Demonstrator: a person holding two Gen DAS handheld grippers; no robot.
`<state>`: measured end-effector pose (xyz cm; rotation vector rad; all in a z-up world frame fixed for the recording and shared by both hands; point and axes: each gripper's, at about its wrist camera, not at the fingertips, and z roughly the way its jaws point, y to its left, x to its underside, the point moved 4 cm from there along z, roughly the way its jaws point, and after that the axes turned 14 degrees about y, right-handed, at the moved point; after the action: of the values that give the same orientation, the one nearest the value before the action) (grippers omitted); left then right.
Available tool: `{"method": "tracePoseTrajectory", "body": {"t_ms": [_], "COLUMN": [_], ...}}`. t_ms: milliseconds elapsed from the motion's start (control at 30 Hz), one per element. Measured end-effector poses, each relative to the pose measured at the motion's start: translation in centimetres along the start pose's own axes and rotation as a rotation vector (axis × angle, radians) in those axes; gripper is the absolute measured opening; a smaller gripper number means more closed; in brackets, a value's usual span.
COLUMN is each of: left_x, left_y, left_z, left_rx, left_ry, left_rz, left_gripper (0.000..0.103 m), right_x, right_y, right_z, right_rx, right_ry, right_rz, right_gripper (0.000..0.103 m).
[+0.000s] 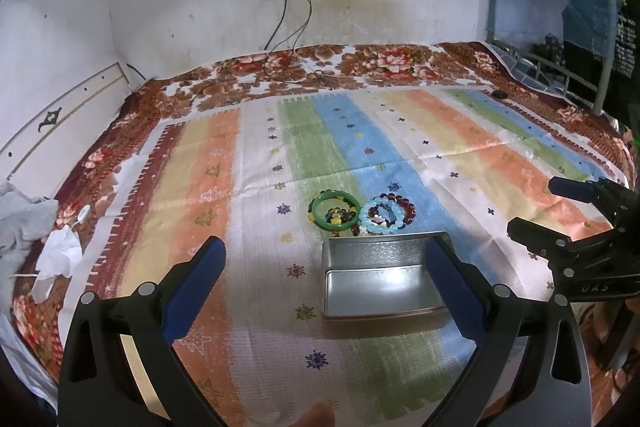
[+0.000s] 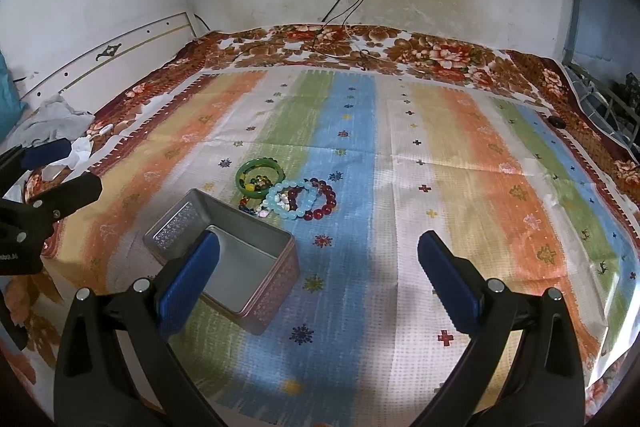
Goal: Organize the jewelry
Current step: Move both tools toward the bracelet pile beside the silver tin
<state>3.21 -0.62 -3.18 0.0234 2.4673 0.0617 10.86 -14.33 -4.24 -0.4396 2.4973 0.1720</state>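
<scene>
While both claws hung above the bed, I held my left claw (image 1: 324,283) spread wide and empty over the open rectangular silver metal tin (image 1: 384,279), and my right claw (image 2: 320,279) equally wide and empty just beside that tin. The jewelry lay in one touching heap just beyond the tin's far wall: a smooth green bangle (image 2: 258,177), a pale blue beaded bracelet (image 2: 290,201), a dark red beaded bracelet (image 2: 324,201) and some smaller mixed beads I could not sort out. I judged nothing was yet stored. Because the rings overlapped, a pinch on one could drag its neighbours across the striped pastel cloth (image 2: 440,187), and the light tin might skid if a pad nudged it.
</scene>
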Motion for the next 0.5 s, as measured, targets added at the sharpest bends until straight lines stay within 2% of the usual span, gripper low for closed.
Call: {"method": "tracePoseTrajectory", "body": {"t_ms": [500], "left_x": [-0.15], "left_y": [-0.12], "left_z": [0.22], "left_rx": [-0.009], "left_ry": [0.020], "left_rz": [0.003], "left_gripper": [0.098], "right_x": [0.00], "right_y": [0.05], "right_z": [0.08], "right_rx": [0.000], "right_ry": [0.004], "right_rz": [0.004], "right_gripper": [0.098]}}
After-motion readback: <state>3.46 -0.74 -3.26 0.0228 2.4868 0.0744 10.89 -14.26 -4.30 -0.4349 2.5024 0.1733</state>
